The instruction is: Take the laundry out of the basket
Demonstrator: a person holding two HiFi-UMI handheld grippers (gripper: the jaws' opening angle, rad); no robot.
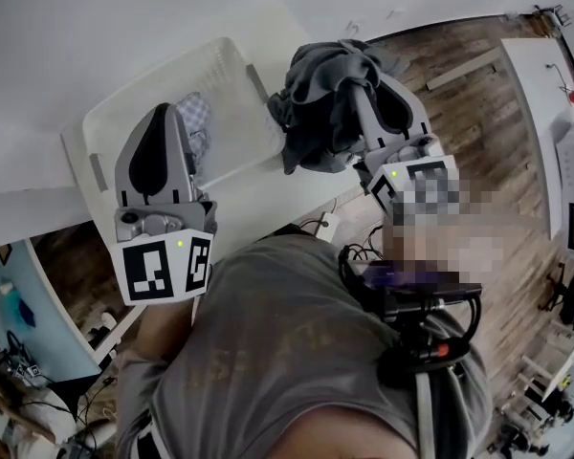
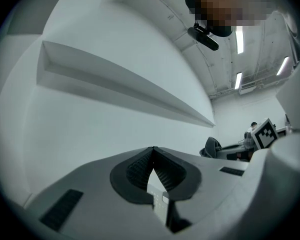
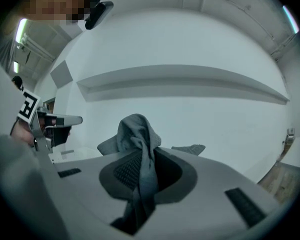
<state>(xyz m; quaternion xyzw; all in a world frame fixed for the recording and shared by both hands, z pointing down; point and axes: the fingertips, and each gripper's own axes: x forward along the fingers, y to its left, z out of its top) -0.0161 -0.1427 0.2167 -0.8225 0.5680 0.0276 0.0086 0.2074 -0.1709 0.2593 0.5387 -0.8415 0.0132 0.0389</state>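
Right now the dark grey garment [image 1: 330, 103] hangs bunched from the right claw [image 3: 141, 156], whose jaws are pinched on a fold of it. Cloth drapes over the tips and down between the pads. The garment is out of the white basket [image 1: 231, 60], just beside the basket's right rim. It is above the white table [image 1: 268, 204], close to the table's edge, with the wooden floor [image 1: 478, 113] beyond. One piece is left inside the basket: a pale checked cloth [image 1: 197, 118] lying low in it. The left claw [image 2: 153, 151] hovers over the basket with its jaws pressed together at the tips and nothing between them.

The step in hand looks like setting the grey piece down. To do it well, I would keep the pinch firm until the bulk rests on the table. It should land well clear of the rim, so no trailing end slips back in, and away from the table's edge. The left claw must spread before reaching for the checked cloth.
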